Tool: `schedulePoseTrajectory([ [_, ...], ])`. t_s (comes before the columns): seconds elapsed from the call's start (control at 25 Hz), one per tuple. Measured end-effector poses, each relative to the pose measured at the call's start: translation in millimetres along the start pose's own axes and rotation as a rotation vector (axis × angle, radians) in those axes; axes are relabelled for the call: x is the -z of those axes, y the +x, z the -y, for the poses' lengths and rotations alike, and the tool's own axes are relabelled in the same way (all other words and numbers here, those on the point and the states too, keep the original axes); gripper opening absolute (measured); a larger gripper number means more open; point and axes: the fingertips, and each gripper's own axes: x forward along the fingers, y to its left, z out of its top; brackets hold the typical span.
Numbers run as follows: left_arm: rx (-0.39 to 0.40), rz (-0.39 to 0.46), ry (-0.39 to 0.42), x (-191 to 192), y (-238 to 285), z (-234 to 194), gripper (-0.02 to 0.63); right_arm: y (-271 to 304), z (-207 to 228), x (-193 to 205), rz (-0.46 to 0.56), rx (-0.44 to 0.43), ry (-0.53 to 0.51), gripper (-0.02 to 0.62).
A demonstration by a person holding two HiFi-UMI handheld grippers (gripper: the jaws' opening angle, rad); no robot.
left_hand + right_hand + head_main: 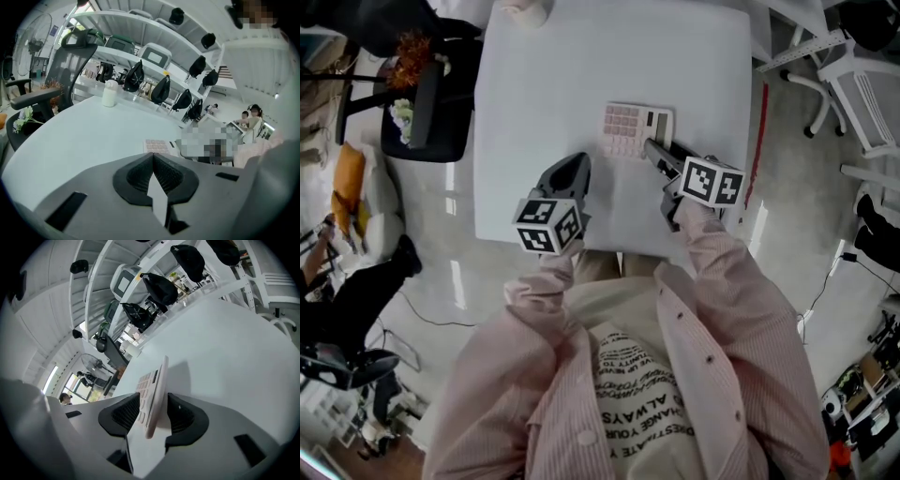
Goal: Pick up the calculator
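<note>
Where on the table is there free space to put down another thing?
Bare: the table left of the calculator, between the white bottle and the left gripper; also the far right corner. Crowded: around the right gripper, closed on the calculator.

The only legible print is on the white T-shirt (637, 394) under the person's pink striped shirt (741, 309), and it appears upside down in the head view. The word "ALWAYS" reads clearly, with "YOUR" on a neighbouring line. The other lines are too small or creased to read. The calculator's (636, 129) key markings cannot be made out.
</note>
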Motion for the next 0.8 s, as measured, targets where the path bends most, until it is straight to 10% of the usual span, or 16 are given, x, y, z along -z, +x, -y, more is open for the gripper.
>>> schedulePoseTrajectory([
  [0.8,0.007,-0.011,-0.008,1.1,-1.8,-1.4,0.002,1.5,0.0,2.2,-0.019,-0.052,0.120,0.071],
])
